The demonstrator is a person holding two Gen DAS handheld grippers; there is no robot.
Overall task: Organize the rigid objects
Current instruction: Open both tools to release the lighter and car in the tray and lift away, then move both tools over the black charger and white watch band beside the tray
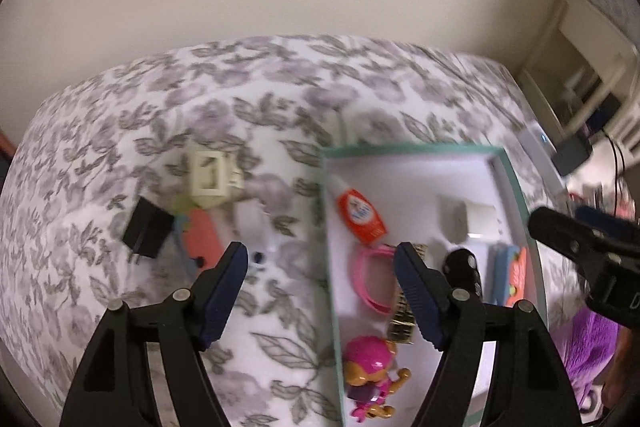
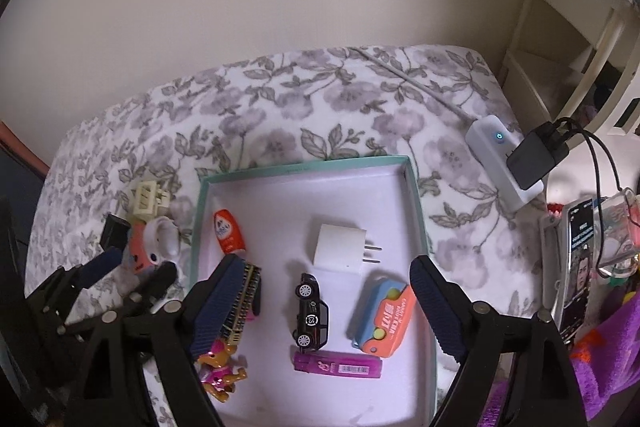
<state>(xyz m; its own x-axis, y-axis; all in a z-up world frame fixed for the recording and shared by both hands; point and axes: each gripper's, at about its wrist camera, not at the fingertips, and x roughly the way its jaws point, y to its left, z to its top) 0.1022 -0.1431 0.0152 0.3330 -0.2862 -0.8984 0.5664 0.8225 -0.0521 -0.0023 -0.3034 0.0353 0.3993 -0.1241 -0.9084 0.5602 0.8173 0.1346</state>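
The teal-rimmed box (image 2: 416, 195) serves as landmark. Inside it lie a glue bottle (image 2: 229, 230), white plug adapter (image 2: 340, 247), black toy car (image 2: 311, 313), orange-and-blue case (image 2: 382, 317), purple lighter (image 2: 338, 363), pink toy figure (image 2: 219, 367) and a dark comb (image 2: 245, 301).

Outside the box, just off its left wall, a loose cluster remains on the floral bedspread (image 1: 280, 87): a cream clip (image 1: 210, 175), a black block (image 1: 146, 229) and a coral item (image 1: 202, 233).

The left gripper (image 1: 320, 269) stands wide open and holds nothing; it hovers over the box's left wall. The right gripper (image 2: 320, 283) is likewise wide open and empty, above the box interior.

Judgement: the step in hand is fetching the next outside piece. Recommended: approach the cluster with the left gripper, straddle one item only, close on flat faces, and set it into bare floor at the far end of the box.
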